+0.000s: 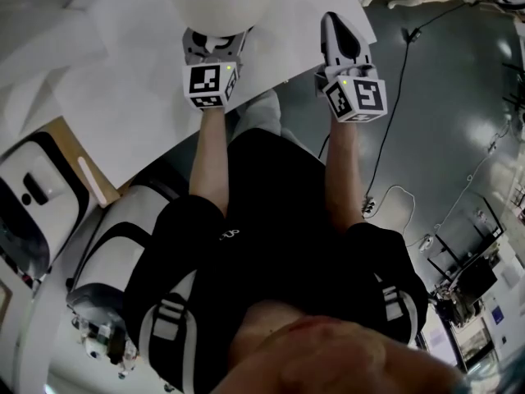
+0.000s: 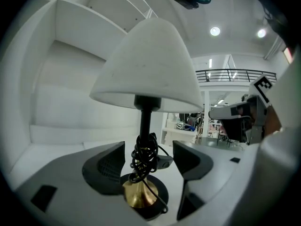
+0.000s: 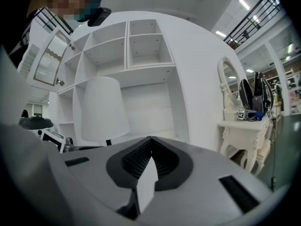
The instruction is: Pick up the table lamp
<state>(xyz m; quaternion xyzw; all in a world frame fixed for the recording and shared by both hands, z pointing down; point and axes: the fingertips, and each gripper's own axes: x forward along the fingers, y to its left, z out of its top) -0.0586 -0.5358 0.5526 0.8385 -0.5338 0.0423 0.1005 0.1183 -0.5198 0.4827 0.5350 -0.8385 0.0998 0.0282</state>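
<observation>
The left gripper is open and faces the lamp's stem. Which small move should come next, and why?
Probably ease the left gripper slightly forward until its jaws flank the black stem of the table lamp. Its jaws stand apart, the stem and its wound cord are centred in the gap, and nothing is pressed yet. The right gripper is shut, empty.

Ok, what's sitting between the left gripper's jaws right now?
In the left gripper view: the white-shaded table lamp, its black stem wrapped in coiled black cord, stands between the open jaws, untouched.
</observation>
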